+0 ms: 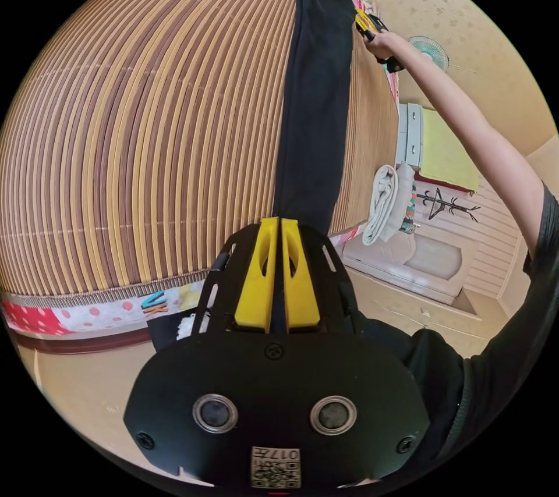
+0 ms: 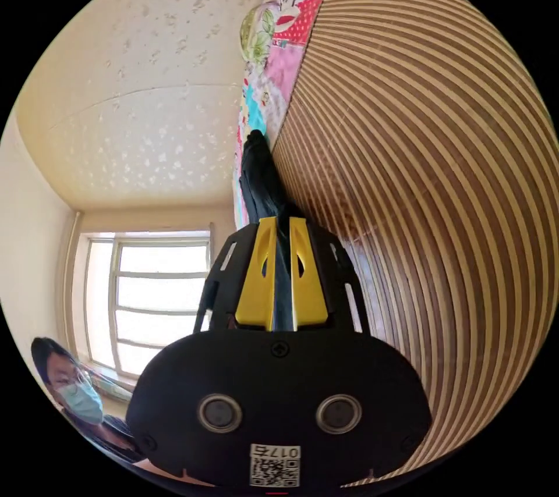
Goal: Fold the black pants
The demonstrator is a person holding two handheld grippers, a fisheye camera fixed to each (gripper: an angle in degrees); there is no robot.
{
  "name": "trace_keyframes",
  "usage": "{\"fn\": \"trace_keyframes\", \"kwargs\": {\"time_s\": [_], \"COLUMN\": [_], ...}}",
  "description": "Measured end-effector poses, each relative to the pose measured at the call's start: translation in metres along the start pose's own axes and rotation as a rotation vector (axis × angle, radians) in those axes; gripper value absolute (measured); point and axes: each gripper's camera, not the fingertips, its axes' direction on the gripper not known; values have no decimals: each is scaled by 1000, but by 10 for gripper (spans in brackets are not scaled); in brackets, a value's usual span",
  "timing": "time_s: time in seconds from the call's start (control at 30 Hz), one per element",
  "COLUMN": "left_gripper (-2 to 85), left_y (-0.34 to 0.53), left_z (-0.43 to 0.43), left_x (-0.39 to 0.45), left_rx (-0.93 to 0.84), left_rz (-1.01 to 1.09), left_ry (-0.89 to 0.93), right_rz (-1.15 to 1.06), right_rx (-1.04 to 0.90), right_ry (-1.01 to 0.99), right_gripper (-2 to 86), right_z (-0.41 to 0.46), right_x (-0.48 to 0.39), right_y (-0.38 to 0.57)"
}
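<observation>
Gripping one black pants [image 1: 314, 101], two claws: left claw [image 1: 278, 224], right claw [image 2: 282, 223].

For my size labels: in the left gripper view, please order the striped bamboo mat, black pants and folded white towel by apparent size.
1. Striped bamboo mat, largest.
2. Black pants, a long strip lying on it.
3. Folded white towel, smallest, though it lies beyond the mat's edge.

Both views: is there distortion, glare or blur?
Left gripper view: fisheye bends the straight bamboo mat slats into arcs; black pants sharp, detail lost in the dark cloth. Right gripper view: the window is overexposed; same curving of the slats.
</observation>
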Motion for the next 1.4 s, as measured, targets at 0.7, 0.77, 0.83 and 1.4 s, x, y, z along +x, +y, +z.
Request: {"fn": "trace_keyframes", "kwargs": {"time_s": [0.7,0.77,0.83,1.4], "left_gripper": [106,64,37,36], "left_y": [-237,-244,-243,119], "left_z": [-37,-28,-25,-202], "left_x": [73,70,66,285], "left_rx": [162,152,124,201], "left_rz": [123,61,24,641], "left_ry": [137,145,159,521], "right_rz": [-143,-99,-67,-488], "right_rx": [-667,-687,-666,-730], "right_ry": [81,7,-106,-456], "right_gripper": [114,69,44,9], "right_z": [-48,-46,-59,-229], "right_x": [56,73,82,-173], "right_y": [132,130,130,314]}}
